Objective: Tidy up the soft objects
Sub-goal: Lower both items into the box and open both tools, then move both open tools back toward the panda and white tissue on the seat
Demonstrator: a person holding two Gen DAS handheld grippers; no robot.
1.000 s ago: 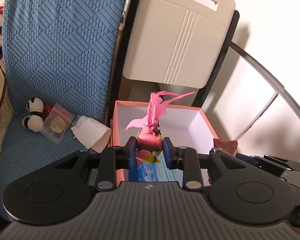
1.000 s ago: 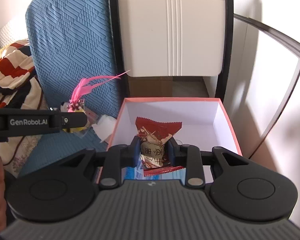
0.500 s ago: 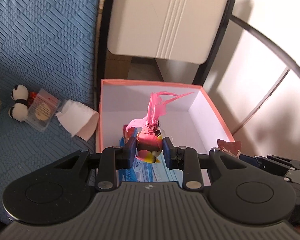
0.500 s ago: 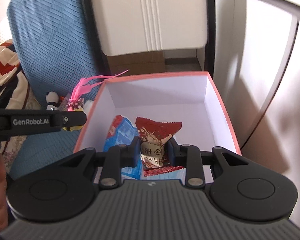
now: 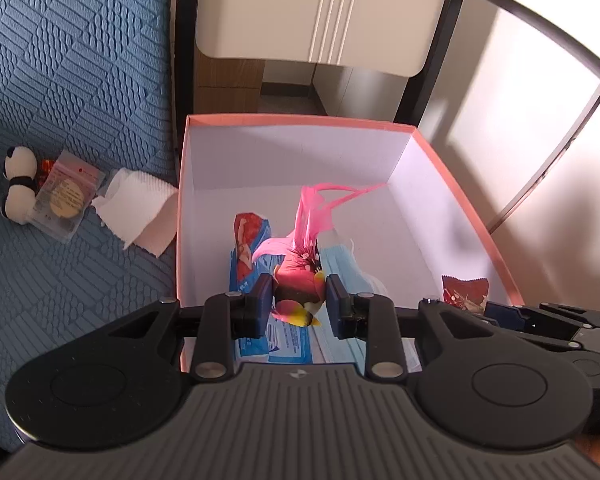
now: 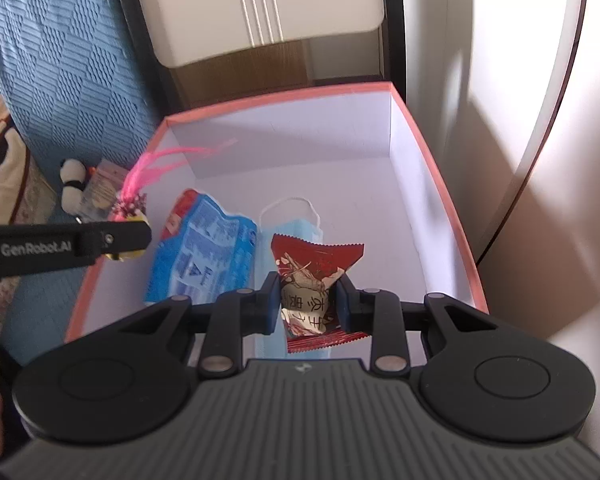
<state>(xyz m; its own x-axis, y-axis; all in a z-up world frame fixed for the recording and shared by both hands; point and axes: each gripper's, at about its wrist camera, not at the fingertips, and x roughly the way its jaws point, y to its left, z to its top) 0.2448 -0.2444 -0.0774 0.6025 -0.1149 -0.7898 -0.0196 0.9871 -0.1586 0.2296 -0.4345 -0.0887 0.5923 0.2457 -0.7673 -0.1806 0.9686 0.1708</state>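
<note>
Here, my left tongs [image 5: 296,300] pinched a pink feathered toy [image 5: 300,280] over the pink-rimmed box [image 5: 300,120], while my right tongs [image 6: 308,300] clamped a red snack packet [image 6: 312,280] at its 3 o'clock, above the blue mask [image 6: 300,232] inside.

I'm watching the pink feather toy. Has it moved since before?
Yes. The pink feather toy, clamped in the left gripper, has come down over the pink box, toward the packets inside.
</note>
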